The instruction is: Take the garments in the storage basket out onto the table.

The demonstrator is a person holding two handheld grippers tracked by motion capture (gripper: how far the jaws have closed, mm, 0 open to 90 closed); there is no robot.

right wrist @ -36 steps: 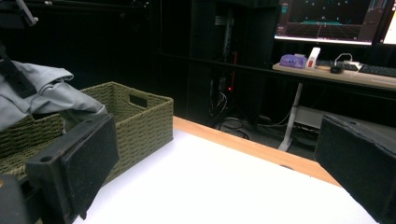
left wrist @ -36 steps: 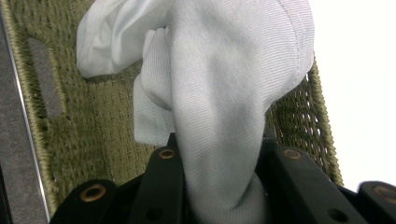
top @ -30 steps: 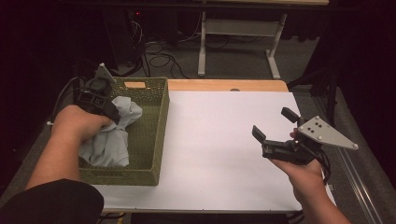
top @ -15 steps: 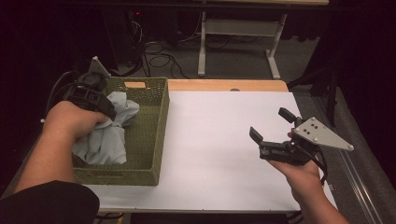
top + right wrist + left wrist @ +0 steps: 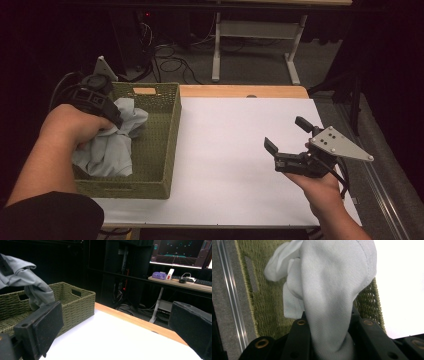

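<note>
So from the high view, the left tongs (image 5: 112, 117) are over the green woven basket (image 5: 160, 145) at the left end of the white surface (image 5: 230, 150), clamped on a pale grey cloth (image 5: 112, 150) that's bunched up and hanging down into the basket. The left hand (image 5: 72, 125) is wrapped around the tool, cable looping off behind it. Over on the right side, the right hand (image 5: 315, 185) holds the right tongs (image 5: 285, 135) above bare surface, well apart from the basket, jaws spread wide with nothing between them and the grey three-cornered plate (image 5: 340, 144) on top. Left gripper view: the cloth (image 5: 329, 290) runs right down between the two black jaws, pinched tight, with the rest flopping forward over the basket's woven floor (image 5: 267, 310); the white surface (image 5: 402, 285) shows past the basket's rim. Right gripper view: both padded jaws sit far apart at the edges, nothing gripped. Between them you see the basket (image 5: 75, 302) off to the left with the cloth (image 5: 32, 287) dangling above it, the surface's (image 5: 112, 340) wooden edge strip, and a monitor (image 5: 182, 251) on a desk way in the back.
</note>
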